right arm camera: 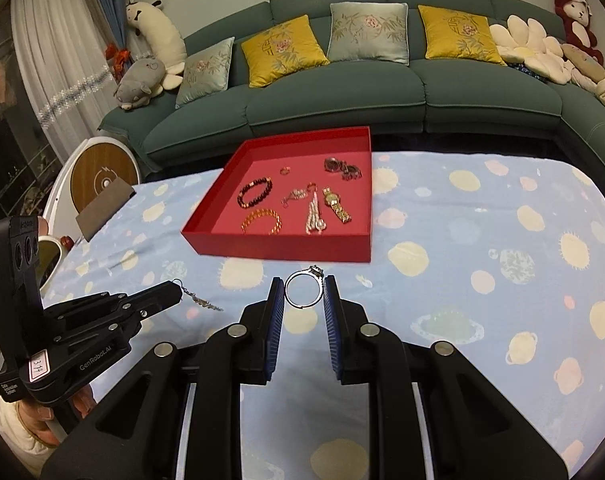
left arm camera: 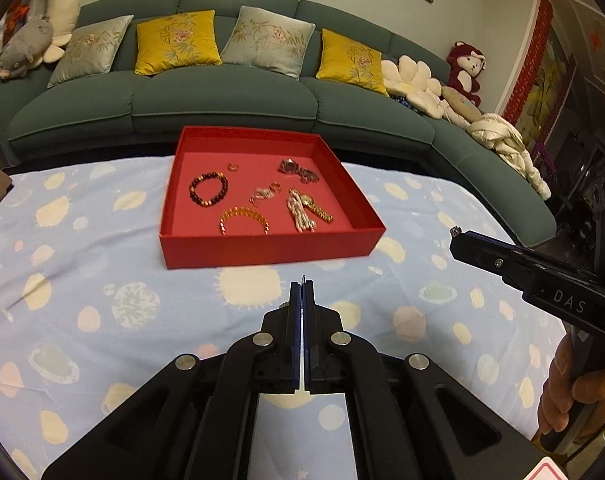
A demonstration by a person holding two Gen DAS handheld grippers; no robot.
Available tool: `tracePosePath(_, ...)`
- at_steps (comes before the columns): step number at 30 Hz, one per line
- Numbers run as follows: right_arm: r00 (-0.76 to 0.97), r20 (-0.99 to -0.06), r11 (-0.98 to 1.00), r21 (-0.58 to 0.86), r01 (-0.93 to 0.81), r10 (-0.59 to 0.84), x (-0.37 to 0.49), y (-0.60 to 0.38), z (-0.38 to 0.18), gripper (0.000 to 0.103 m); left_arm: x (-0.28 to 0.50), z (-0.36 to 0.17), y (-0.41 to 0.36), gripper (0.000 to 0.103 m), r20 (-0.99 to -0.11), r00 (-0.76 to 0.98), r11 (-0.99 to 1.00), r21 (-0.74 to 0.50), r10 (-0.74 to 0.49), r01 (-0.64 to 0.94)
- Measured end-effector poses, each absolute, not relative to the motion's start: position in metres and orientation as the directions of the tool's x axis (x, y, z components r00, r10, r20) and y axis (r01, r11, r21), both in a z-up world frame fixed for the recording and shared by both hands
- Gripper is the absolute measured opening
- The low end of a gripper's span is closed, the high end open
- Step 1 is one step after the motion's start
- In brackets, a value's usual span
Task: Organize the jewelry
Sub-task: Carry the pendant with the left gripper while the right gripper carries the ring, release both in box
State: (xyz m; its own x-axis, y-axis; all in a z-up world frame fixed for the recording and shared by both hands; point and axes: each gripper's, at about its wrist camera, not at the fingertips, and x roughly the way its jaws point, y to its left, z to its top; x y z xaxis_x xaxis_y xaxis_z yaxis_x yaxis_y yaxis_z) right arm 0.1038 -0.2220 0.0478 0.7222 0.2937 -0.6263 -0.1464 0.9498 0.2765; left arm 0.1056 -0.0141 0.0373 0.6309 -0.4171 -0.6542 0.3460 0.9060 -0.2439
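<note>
Ring [right arm camera: 304, 290], stone uppermost, is pinched across its band by the right gripper [right arm camera: 303, 291], just short of the red tray [right arm camera: 280, 249] near wall. Left gripper [left arm camera: 302, 285] is clenched on a dangling earring [right arm camera: 198, 298]. Advice: clear the wall before lowering, then release over bare floor near the dark bead bracelet [right arm camera: 255, 191]. Blanket [right arm camera: 482, 220] offers wide room on both flanks

Tray [right arm camera: 286, 246] at frame centre on the tablecloth [right arm camera: 482, 220], sofa [right arm camera: 342, 100] behind; bracelets [right arm camera: 255, 192], watches [right arm camera: 336, 204] inside; ring [right arm camera: 303, 290] below tray between right gripper [right arm camera: 303, 296] fingers, left gripper [right arm camera: 178, 290] lower left.
</note>
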Motion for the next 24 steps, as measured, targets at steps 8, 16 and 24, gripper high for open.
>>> tracePosePath(8, 0.774, -0.554, 0.936, 0.323, -0.139, 0.306, 0.141, -0.225, 0.076, 0.02, 0.131, 0.078, 0.002, 0.0, -0.599, 0.705, 0.924, -0.209, -0.38, 0.32)
tracePosePath(16, 0.777, -0.558, 0.939, 0.321, -0.121, 0.29, 0.196, -0.229, 0.081, 0.02, 0.192, 0.087, -0.007, 0.0, -0.607, 0.723, 0.939, -0.133, -0.331, 0.318)
tracePosePath(24, 0.753, -0.594, 0.946, 0.303, -0.115, 0.281, 0.256, -0.216, 0.066, 0.02, 0.242, 0.071, -0.024, 0.0, -0.628, 0.721, 0.948, -0.09, -0.293, 0.306)
